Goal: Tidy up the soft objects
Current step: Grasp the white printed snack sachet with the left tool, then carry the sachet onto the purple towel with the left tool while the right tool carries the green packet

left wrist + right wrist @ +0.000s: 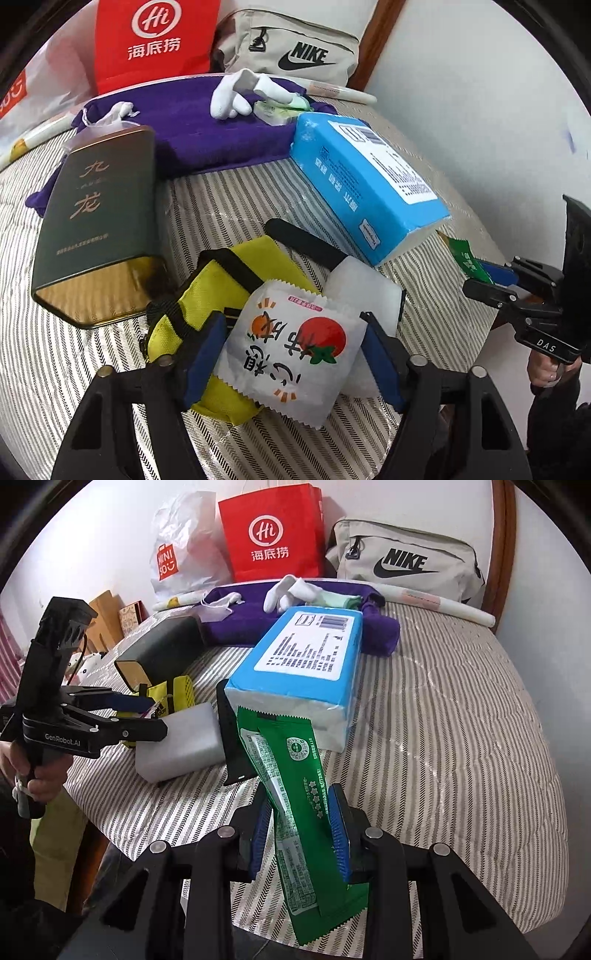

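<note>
The left gripper [293, 354] stands fairly wide with a white snack packet printed with a red tomato [291, 341] between its 2 blue pads [205, 354]; the packet fills the gap, but whether the pads press on it I cannot tell; it lies over a yellow fabric pouch with black straps [221, 280] and against a white foam block [364, 286] on the striped grey-and-white bedcover [236, 192]. The right gripper [301, 834] is narrowed onto a long green foil snack wrapper [295, 801], its 2 blue pads pinching the wrapper's middle so that it stands tilted above the bedcover, its top edge in front of a blue plastic-wrapped tissue pack [303, 657]. A dark green rectangular tin with gold lettering [99, 221] lies left of the pouch; a purple folded towel [207, 125] lies behind, with a white glove [231, 99] on it; a red paper bag [273, 535] and a beige zipped bag [406, 561] stand against the wall.
</note>
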Action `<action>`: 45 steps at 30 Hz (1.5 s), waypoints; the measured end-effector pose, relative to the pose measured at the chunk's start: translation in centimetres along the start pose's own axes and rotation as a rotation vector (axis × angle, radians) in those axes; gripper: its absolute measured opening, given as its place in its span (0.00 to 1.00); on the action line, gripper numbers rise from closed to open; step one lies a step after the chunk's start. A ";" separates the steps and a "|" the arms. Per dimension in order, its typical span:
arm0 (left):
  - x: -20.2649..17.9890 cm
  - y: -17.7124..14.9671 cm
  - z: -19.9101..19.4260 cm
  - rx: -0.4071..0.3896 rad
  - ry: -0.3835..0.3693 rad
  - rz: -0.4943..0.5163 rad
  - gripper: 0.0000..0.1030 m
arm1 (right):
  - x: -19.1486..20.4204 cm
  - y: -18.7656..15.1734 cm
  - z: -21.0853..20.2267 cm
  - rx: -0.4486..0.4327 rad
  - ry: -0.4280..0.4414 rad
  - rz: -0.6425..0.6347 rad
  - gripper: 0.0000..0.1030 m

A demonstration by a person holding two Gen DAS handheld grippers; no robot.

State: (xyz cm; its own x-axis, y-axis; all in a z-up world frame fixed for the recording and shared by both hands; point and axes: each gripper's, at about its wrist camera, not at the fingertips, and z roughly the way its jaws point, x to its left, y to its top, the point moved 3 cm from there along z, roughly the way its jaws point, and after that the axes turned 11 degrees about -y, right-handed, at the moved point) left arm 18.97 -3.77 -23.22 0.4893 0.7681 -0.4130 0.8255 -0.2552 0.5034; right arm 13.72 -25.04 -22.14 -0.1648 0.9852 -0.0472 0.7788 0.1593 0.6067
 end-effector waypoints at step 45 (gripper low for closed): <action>3.8 0.8 -10.5 -0.244 0.041 -0.174 0.04 | 1.7 6.8 -3.5 -0.109 -0.037 -0.014 0.30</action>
State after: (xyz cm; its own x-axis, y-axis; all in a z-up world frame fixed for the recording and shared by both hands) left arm 18.57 5.15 -16.39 0.3307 0.8124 -0.4803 0.8014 0.0270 0.5975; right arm 16.58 -22.53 -15.30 -0.1513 0.9849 -0.0846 0.7060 0.1676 0.6881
